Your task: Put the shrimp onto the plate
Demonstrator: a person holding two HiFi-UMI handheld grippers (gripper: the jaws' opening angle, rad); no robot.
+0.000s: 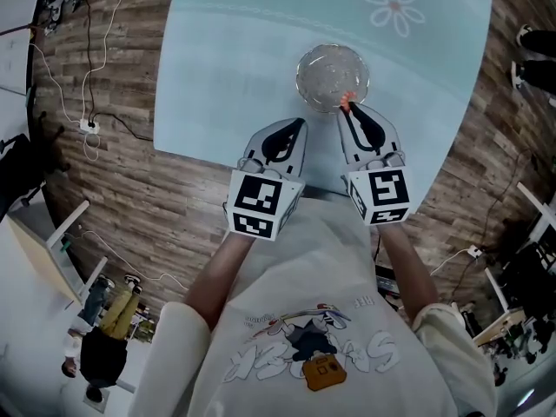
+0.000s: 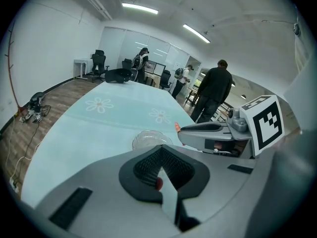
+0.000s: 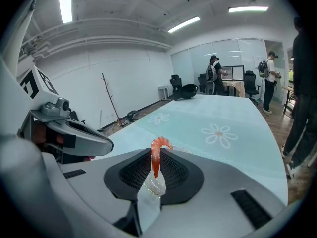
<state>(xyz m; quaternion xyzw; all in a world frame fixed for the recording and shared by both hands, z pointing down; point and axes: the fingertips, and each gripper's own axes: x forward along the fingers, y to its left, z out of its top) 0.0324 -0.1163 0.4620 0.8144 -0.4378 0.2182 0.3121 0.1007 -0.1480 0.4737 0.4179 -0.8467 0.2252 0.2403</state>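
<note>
An orange shrimp [image 3: 155,157] stands up curled between the jaws of my right gripper [image 3: 154,168], which is shut on it. In the head view that right gripper [image 1: 347,110] has its tip at the near rim of the clear glass plate [image 1: 333,77], and the shrimp [image 1: 346,104] shows as an orange speck there. My left gripper [image 1: 298,126] sits beside it on the left, a little short of the plate, and is shut with nothing in it. In the left gripper view the plate [image 2: 148,139] lies just past the shut left gripper [image 2: 161,170], with the right gripper [image 2: 208,131] off to the right.
A pale blue cloth with daisy prints [image 1: 261,50] covers the table; its near edge runs just under both grippers. Cables and a power strip [image 1: 87,127] lie on the wood floor at left. People [image 2: 212,90] and office chairs [image 2: 99,62] stand beyond the table's far end.
</note>
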